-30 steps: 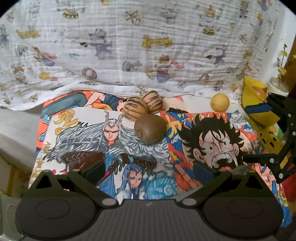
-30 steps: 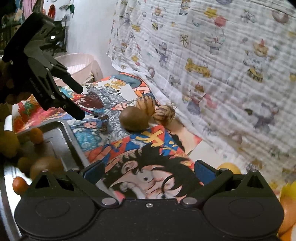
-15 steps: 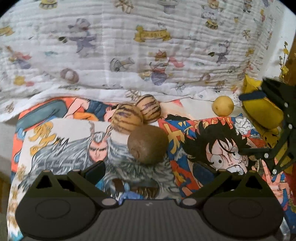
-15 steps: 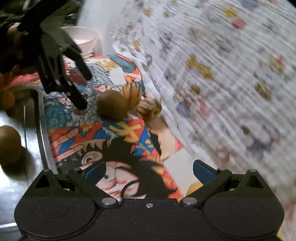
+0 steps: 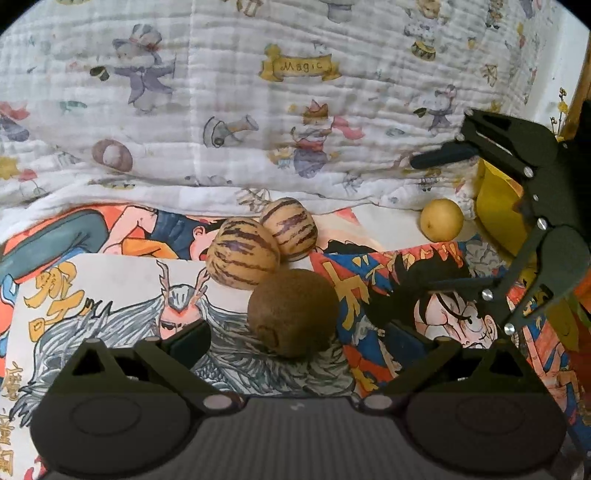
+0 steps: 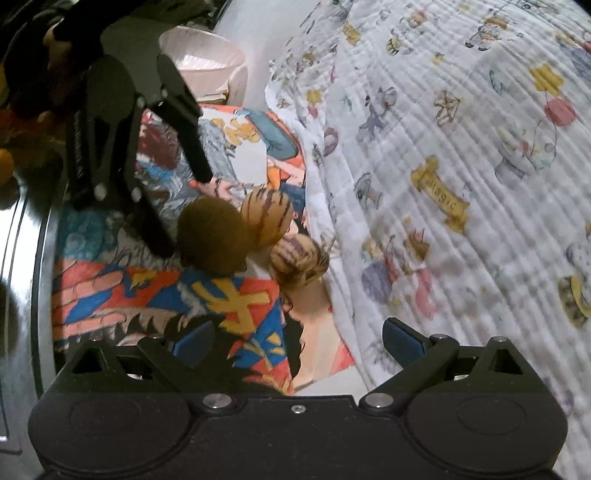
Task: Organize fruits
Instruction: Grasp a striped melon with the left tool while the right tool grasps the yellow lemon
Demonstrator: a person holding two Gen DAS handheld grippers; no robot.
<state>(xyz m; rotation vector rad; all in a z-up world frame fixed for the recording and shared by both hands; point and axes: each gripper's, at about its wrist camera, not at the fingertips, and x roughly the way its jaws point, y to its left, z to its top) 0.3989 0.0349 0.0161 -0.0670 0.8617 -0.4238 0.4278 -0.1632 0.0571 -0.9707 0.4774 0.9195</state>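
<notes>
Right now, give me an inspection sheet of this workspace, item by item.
Surface: comic-print mat, with a cartoon-print white blanket along its far edge.
Job's things: brown kiwi touching two striped melons; yellow fruit apart, to the right.
Clutter: metal tray beside the mat; yellow object; pale basket.
Grippers: left tool open, the kiwi just ahead of it, untouched; right tool closing slightly, nothing between its jaws.
Cables: nothing seen.
Surroundings: white wall.
</notes>
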